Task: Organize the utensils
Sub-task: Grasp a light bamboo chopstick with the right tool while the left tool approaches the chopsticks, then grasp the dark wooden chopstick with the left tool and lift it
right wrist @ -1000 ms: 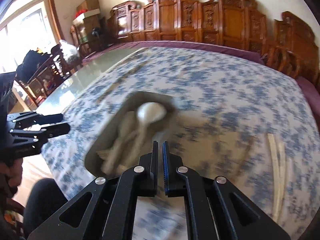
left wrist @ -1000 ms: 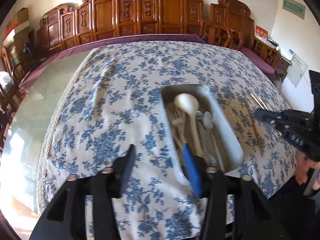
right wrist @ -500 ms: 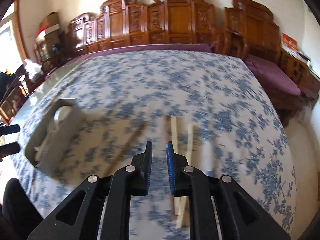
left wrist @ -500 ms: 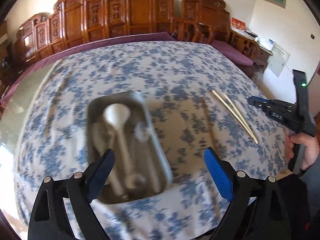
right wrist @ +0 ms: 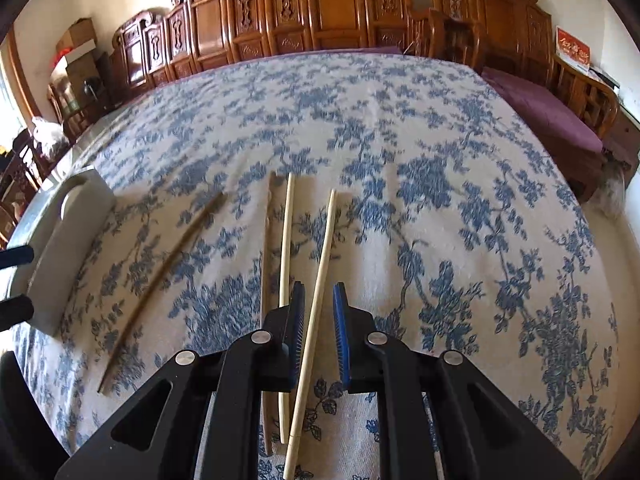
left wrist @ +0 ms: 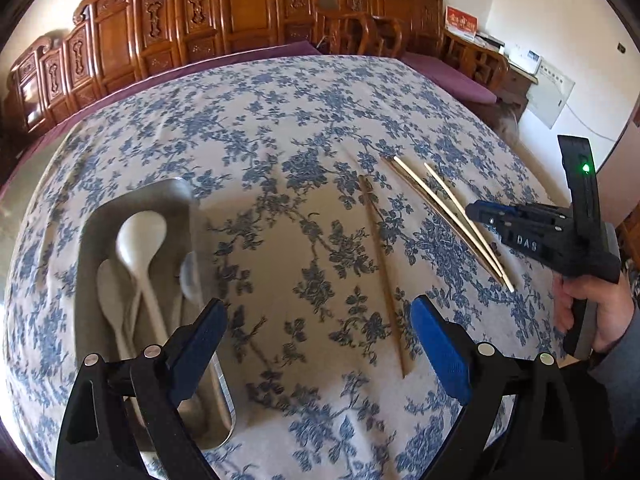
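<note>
A metal tray at the table's left holds white spoons and a metal spoon; its end shows in the right wrist view. Several chopsticks lie on the cloth: two pale ones, a brown one beside them, and another brown one apart. My left gripper is open and empty, low over the cloth right of the tray. My right gripper is open a little, its fingers either side of a pale chopstick, not gripping.
A blue floral tablecloth covers the big table. Carved wooden chairs line the far side, with purple cushions at the right. The table's near edge runs just under both grippers.
Both grippers have swung right, away from the tray toward the chopsticks. My left gripper has opened wider. My right gripper has opened a little and come down around a pale chopstick.
</note>
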A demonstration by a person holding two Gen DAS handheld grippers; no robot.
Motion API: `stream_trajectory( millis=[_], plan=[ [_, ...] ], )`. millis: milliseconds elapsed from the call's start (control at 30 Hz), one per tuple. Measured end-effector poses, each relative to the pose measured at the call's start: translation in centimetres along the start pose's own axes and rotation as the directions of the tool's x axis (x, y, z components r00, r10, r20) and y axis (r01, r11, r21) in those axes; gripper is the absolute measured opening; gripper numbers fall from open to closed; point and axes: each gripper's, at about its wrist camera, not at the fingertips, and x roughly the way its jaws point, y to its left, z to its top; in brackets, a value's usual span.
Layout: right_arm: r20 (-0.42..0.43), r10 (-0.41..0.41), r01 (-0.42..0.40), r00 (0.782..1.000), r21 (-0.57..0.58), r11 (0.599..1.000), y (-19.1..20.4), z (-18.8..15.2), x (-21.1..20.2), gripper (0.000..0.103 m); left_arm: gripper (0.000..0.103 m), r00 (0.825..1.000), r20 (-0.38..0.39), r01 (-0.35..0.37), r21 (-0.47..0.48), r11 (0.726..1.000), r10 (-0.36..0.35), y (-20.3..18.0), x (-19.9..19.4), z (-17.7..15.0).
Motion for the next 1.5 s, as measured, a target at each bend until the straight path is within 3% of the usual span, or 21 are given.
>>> stream_trajectory(
  millis=[367, 433, 533, 667, 800, 867, 1300, 1433, 1500],
  plan=[
    [-0.032, 0.002, -0.004, 0.999, -0.034, 0.999, 0.3, 0.2, 0.8, 0.016, 0.089, 1.0, -0.021, -0.01, 0.008, 1.0, 0.01, -1.7, 3.2, 1.4],
    [-0.034, 0.005, -0.006, 0.999, -0.052, 0.999, 0.7, 0.2, 0.9, 0.007, 0.089, 1.0, -0.027, -0.01, 0.007, 1.0, 0.011, -1.8, 3.8, 1.4],
    [-0.034, -0.008, 0.005, 0.999, -0.086, 0.996, 1.1, 0.3, 0.9, 0.006, 0.082, 0.999, -0.035, -0.006, 0.01, 1.0, 0.006, -1.9, 4.3, 1.4],
    [-0.029, -0.026, 0.023, 0.999, -0.087, 0.996, 1.1, 0.4, 0.9, 0.006, 0.062, 0.999, -0.054, 0.006, 0.015, 1.0, -0.005, -2.4, 5.1, 1.4],
    [-0.012, -0.022, 0.021, 1.0, -0.071, 0.997, 0.6, 0.7, 0.7, 0.006, 0.051, 0.997, -0.071, 0.023, 0.026, 0.999, -0.021, -3.2, 5.9, 1.5],
    [-0.007, -0.018, 0.018, 1.0, -0.059, 0.998, 0.3, 0.8, 0.6, 0.006, 0.041, 0.996, -0.081, 0.034, 0.031, 0.999, -0.032, -3.6, 6.3, 1.5],
    [-0.003, -0.008, 0.008, 1.0, -0.027, 1.0, -0.2, 1.0, 0.6, 0.006, 0.021, 0.994, -0.107, 0.033, 0.059, 0.998, -0.027, -5.1, 8.3, 2.1],
    [-0.002, -0.007, 0.007, 1.0, -0.024, 1.0, -0.2, 1.1, 0.7, 0.006, 0.005, 0.995, -0.102, 0.023, 0.068, 0.997, -0.016, -5.3, 8.6, 2.2],
    [-0.001, -0.007, 0.007, 1.0, -0.022, 1.0, -0.2, 1.1, 0.7, 0.006, 0.004, 0.995, -0.099, 0.026, 0.069, 0.997, -0.019, -5.3, 8.6, 2.2]
  ],
)
